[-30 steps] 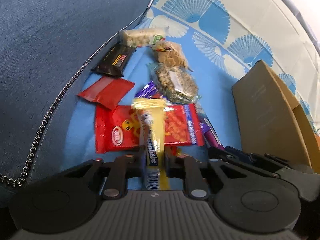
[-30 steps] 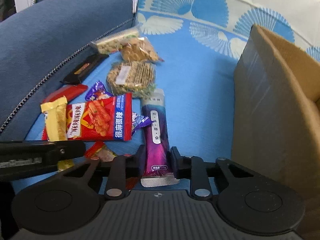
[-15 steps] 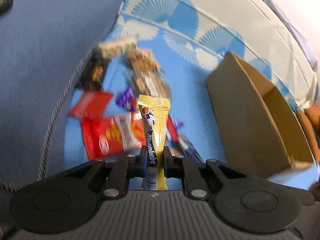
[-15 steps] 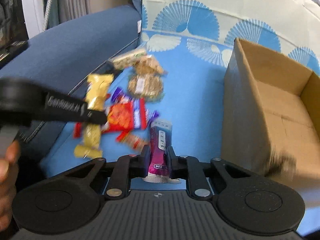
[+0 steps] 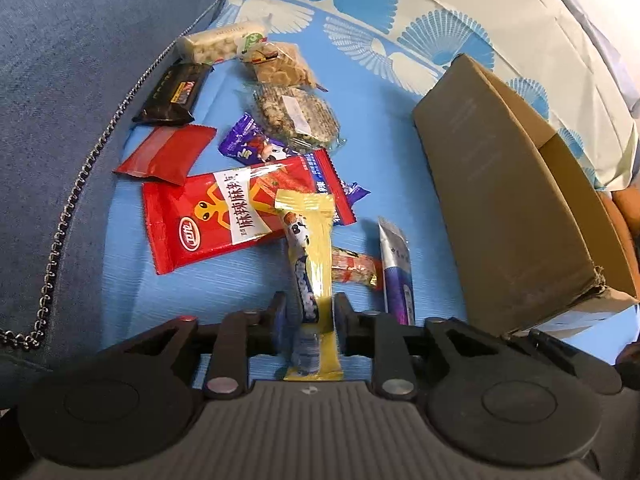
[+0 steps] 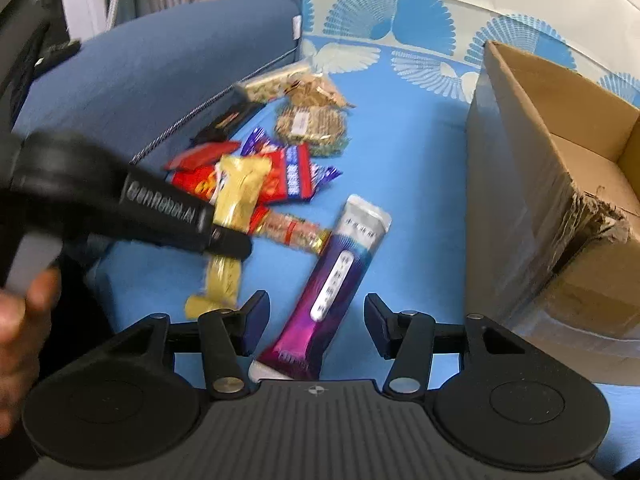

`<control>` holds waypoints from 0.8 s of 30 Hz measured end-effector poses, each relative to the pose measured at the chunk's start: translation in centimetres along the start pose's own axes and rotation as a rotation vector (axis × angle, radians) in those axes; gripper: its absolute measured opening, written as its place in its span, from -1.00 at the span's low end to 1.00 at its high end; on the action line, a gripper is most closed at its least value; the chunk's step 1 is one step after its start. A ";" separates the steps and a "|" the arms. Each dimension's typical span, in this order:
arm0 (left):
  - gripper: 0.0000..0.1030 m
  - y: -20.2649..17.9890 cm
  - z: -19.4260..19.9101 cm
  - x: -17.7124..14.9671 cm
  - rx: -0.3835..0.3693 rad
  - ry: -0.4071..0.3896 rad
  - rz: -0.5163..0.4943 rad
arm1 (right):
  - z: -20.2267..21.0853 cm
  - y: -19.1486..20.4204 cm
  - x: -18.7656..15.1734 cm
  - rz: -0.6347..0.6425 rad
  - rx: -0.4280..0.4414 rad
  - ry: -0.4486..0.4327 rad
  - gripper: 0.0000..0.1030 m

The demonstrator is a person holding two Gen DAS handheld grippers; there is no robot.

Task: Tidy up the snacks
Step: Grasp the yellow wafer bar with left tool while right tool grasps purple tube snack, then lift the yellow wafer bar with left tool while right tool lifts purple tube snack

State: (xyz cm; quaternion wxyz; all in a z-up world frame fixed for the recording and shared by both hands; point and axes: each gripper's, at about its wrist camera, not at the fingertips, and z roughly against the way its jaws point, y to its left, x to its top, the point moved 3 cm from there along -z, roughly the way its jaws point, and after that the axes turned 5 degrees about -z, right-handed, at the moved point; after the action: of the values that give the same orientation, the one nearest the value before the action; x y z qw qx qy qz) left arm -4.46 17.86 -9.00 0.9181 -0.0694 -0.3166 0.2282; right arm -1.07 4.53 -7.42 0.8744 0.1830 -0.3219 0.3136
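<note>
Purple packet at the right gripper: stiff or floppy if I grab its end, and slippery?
The purple packet lies straight and flat, so probably fairly stiff. Its glossy film may slip; the right gripper stands open around its lower end. Slim, so likely light.

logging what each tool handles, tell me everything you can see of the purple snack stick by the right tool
The long purple foil snack stick has a glossy wrapper that shades from magenta at the near end to violet, with a silver far end and a white label strip down its middle. It lies tilted between the right tool's wide-open jaws, with neither finger visibly touching it. Whether it rests on the blue patterned cushion or hangs just above it cannot be told. The open brown cardboard box stands to its right.
</note>
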 end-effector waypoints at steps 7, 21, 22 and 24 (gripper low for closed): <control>-0.25 -0.5 -0.1 -0.2 0.026 0.003 -0.019 | -1.7 -0.5 0.2 -0.031 0.000 0.005 0.08; -0.36 -1.8 -1.0 -0.7 0.066 0.022 -0.079 | -1.8 -0.9 -0.2 0.004 -0.046 0.009 -0.70; -0.44 -1.8 -1.0 -0.7 0.069 0.022 -0.084 | -1.6 -1.1 -0.1 0.000 -0.047 0.005 -0.71; -0.54 -2.0 -0.9 -0.6 0.072 0.019 -0.091 | -0.9 -1.2 0.1 -0.006 -0.046 -0.005 -0.71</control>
State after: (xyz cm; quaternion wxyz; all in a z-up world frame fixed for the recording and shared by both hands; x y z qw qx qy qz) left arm -3.62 15.85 -9.53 0.9324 -0.0238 -0.3022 0.1967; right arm 0.18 4.16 -8.20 0.8786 0.1647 -0.3305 0.3029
